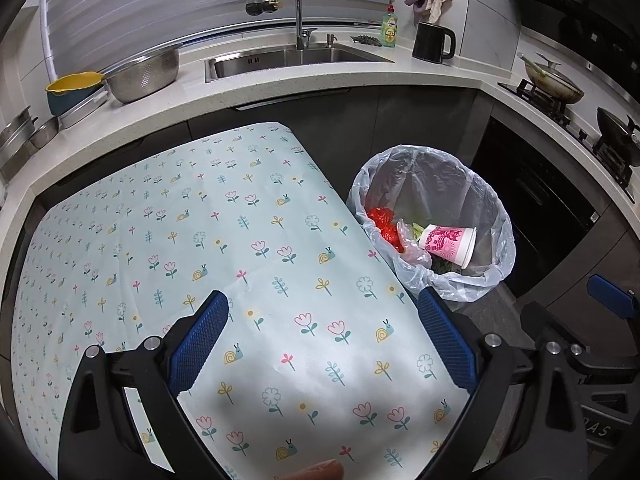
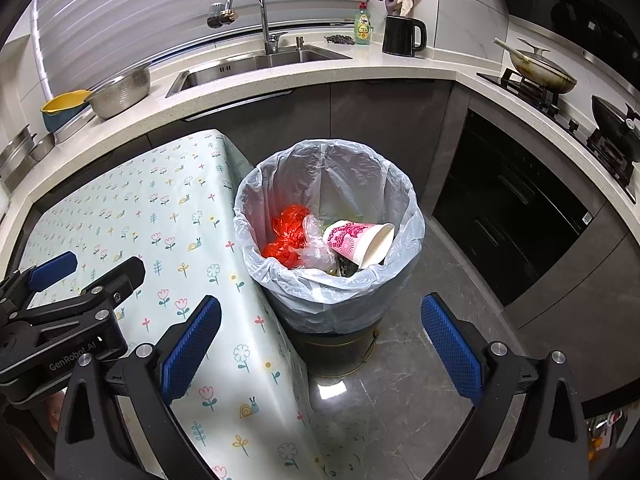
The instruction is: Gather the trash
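A trash bin (image 2: 416, 216) lined with a clear bag stands on the floor beside the table. Inside lie a pink patterned paper cup (image 2: 356, 240) on its side, a crumpled red plastic bag (image 2: 286, 232) and a clear plastic wrapper (image 2: 316, 248). My right gripper (image 2: 322, 344) hovers open in front of the bin, with nothing between its fingers. My left gripper (image 1: 324, 340) is open and empty over the floral tablecloth (image 1: 200, 220). From there the bin (image 1: 496, 208) is to the right, with the cup (image 1: 448, 244) and red bag (image 1: 382, 224) showing.
An L-shaped counter wraps behind with a sink (image 2: 256, 62), a steel colander (image 2: 120, 94), a yellow bowl (image 2: 64, 108), a dish soap bottle (image 2: 363, 26) and a black kettle (image 2: 400, 36). Pans sit on the stove (image 2: 560, 96) at right. An orange object (image 1: 320, 470) shows at the bottom edge.
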Demonstrator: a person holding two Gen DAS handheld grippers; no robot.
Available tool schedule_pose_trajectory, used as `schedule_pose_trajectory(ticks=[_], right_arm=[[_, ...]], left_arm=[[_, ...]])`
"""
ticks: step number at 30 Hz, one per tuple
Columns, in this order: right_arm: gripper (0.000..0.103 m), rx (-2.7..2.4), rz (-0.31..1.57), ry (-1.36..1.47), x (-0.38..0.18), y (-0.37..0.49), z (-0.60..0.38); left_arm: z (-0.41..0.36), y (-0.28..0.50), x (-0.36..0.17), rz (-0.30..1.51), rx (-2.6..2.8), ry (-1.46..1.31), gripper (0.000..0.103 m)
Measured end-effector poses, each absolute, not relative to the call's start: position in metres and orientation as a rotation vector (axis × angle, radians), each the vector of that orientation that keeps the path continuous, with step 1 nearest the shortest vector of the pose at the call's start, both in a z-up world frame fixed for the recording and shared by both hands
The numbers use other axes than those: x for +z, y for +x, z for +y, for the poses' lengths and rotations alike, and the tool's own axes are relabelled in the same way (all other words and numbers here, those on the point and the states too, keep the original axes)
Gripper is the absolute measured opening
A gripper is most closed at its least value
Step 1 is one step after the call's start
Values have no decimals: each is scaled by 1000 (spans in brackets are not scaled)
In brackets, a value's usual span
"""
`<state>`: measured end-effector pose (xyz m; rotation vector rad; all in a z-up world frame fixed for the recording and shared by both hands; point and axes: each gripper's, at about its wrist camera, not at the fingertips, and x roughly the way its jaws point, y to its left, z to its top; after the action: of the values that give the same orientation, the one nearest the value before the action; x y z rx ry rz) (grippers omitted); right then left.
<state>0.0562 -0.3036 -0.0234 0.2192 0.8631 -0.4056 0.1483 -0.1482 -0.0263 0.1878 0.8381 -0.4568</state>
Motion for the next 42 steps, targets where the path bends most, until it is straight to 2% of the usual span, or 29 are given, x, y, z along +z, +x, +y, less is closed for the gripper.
schedule_pose_trajectory(ticks=[42], right_arm=[[97,-422,897,212,-41,43,-308]], left_arm=[[-149,133,-44,850,-446,250,91]])
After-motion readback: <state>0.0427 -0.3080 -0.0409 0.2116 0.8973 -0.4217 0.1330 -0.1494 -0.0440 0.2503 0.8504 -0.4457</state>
